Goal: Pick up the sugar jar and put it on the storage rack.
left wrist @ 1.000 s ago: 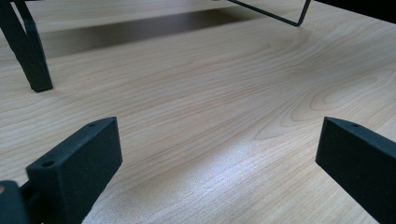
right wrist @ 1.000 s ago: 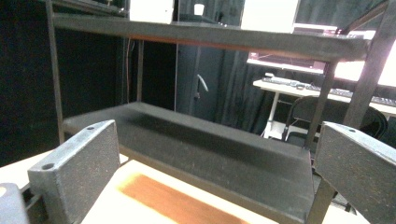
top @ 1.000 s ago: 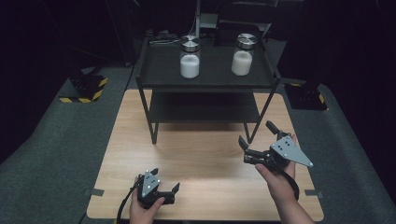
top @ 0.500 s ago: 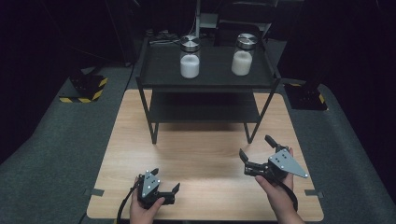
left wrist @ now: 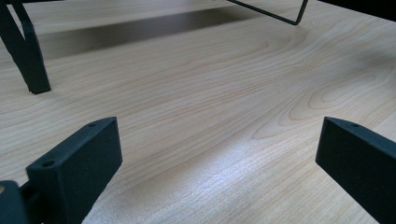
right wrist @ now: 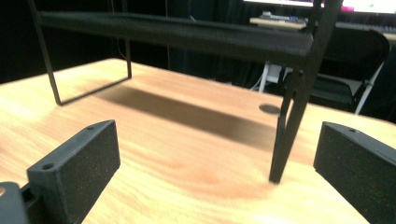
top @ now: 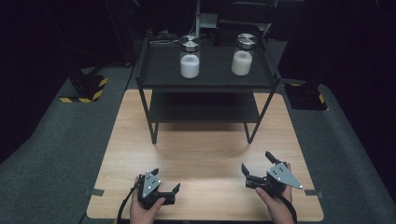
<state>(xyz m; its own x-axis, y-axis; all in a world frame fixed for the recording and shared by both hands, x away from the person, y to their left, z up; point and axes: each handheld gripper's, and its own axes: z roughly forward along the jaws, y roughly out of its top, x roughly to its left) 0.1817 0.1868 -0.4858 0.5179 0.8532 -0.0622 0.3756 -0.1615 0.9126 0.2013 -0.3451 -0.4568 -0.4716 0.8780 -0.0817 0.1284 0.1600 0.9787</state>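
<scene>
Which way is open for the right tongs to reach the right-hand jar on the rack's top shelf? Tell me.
Probably yes, from the front: the right tongs stand open and empty, and the right-hand jar sits near the top shelf's front edge with nothing before it.

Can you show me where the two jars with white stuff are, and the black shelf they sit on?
Left jar [top: 189, 65], high view, on the white fill in its glass body.
Right jar [top: 242, 62], high view, on the white fill in its glass body.
Black shelf [top: 159, 77], high view, on a bare part of its top tier.
</scene>
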